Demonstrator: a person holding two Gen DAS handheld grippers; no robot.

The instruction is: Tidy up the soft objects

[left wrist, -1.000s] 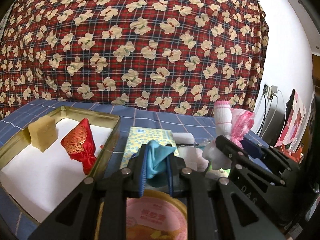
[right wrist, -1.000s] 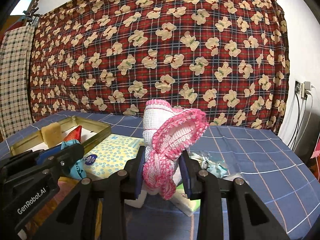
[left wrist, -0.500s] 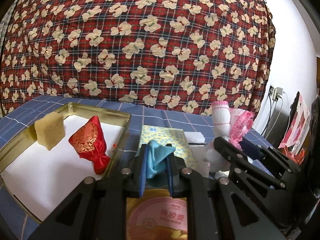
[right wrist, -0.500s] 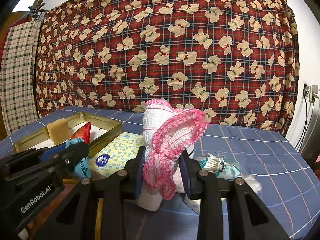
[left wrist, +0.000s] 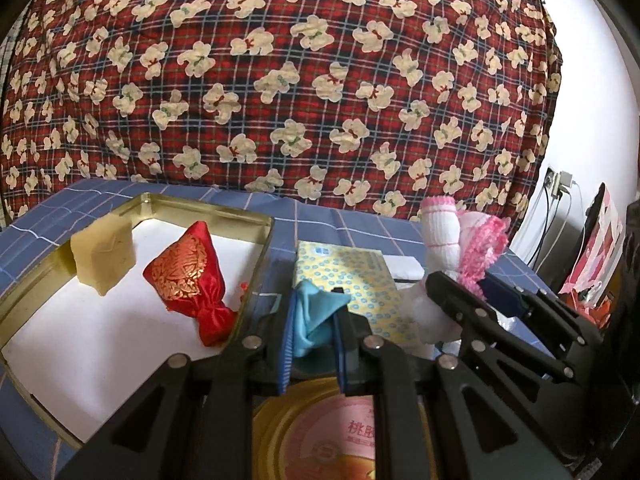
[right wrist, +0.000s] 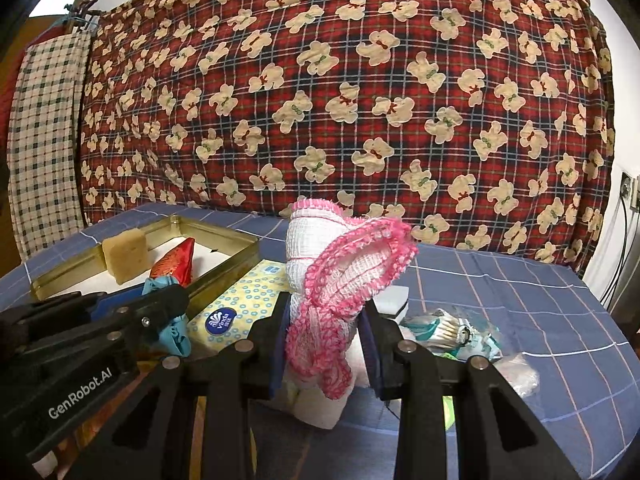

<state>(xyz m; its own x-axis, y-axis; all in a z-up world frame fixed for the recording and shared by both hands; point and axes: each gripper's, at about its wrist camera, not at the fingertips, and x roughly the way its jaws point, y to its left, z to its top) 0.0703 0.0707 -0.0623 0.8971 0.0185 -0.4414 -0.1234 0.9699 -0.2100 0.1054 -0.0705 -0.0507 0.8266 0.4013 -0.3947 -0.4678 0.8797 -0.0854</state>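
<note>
My left gripper (left wrist: pixel 314 322) is shut on a small light-blue cloth (left wrist: pixel 314 316), held above the table just right of the gold tin tray (left wrist: pixel 264 248). Inside the tray lie a yellow sponge block (left wrist: pixel 105 256) and a red embroidered pouch (left wrist: pixel 186 280). My right gripper (right wrist: pixel 326 344) is shut on a white knitted cloth with pink lace trim (right wrist: pixel 340 272), lifted off the table. In the left wrist view that white and pink cloth (left wrist: pixel 460 240) shows to the right, in the right gripper (left wrist: pixel 452 288). In the right wrist view the left gripper (right wrist: pixel 168 304) with the blue cloth (right wrist: pixel 172 328) is at the left.
A yellow tissue pack (left wrist: pixel 352 280) lies beside the tray on the blue checked tablecloth (right wrist: pixel 520 300). A round tin lid with pink label (left wrist: pixel 340 432) sits under my left gripper. Plastic-wrapped packets (right wrist: pixel 452 332) lie at the right. A red bear-print blanket (left wrist: pixel 280 80) hangs behind.
Both grippers have kept their grip on their cloths. The right gripper drifted a little sideways; the tray and its contents stayed put.
</note>
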